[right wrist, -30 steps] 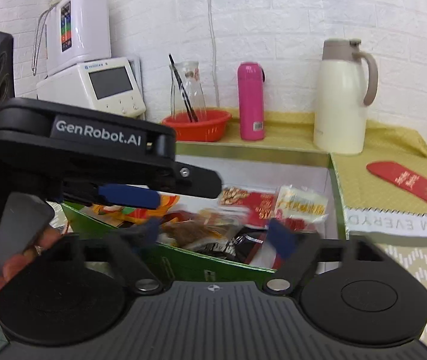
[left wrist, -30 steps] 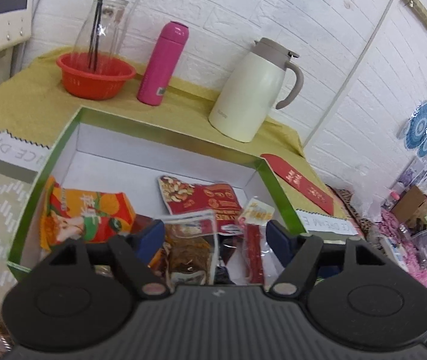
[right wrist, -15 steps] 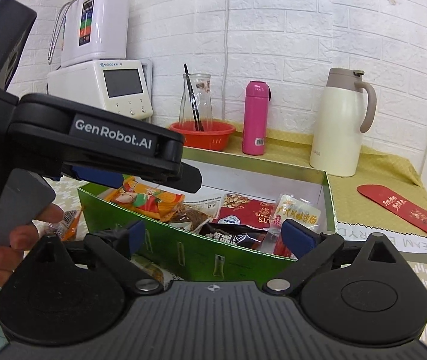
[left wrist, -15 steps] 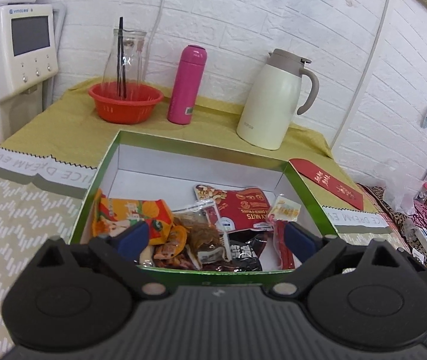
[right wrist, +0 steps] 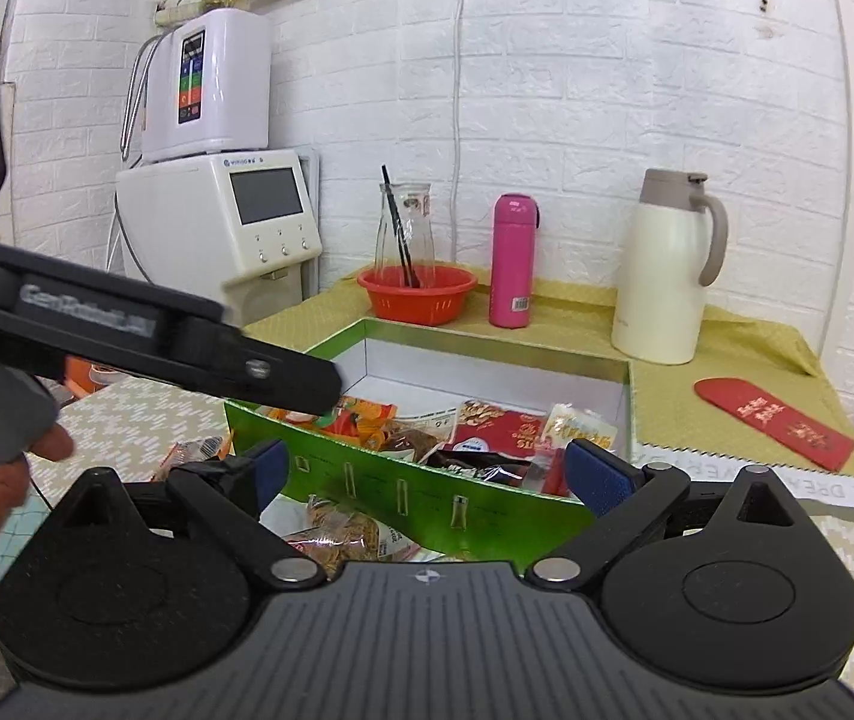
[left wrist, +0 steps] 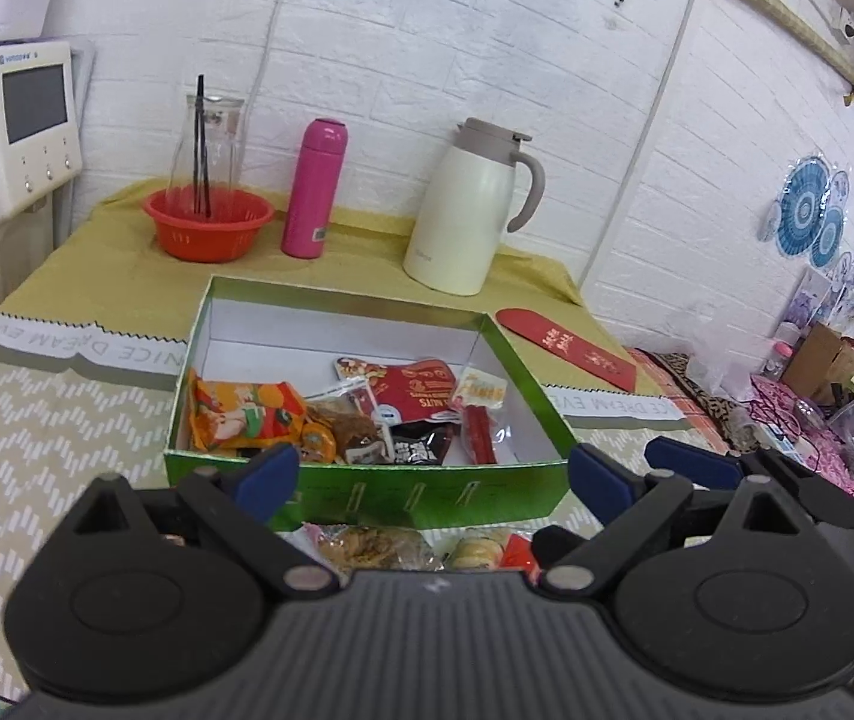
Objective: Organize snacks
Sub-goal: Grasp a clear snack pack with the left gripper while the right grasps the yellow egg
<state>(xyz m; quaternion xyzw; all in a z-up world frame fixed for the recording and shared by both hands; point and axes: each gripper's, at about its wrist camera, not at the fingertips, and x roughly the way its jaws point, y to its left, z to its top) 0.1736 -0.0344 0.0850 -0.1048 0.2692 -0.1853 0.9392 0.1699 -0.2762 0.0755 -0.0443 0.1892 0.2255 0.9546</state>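
The left gripper (left wrist: 433, 480) hangs before the green box (left wrist: 367, 483), its jaws released and wide, nothing between them. The right gripper (right wrist: 427, 477) also has its jaws spread and empty. Inside the box lie snacks: an orange bag (left wrist: 241, 417) at 9 o'clock, a red nut pack (left wrist: 421, 393) near the middle, a yellow-topped sachet (left wrist: 483, 390) at 3 o'clock. More packets (left wrist: 367, 546) lie on the bench (left wrist: 37, 420) just in front of the box. Behind it stand a red bowl (left wrist: 208, 228), pink flask (left wrist: 313, 189) and white jug (left wrist: 466, 210).
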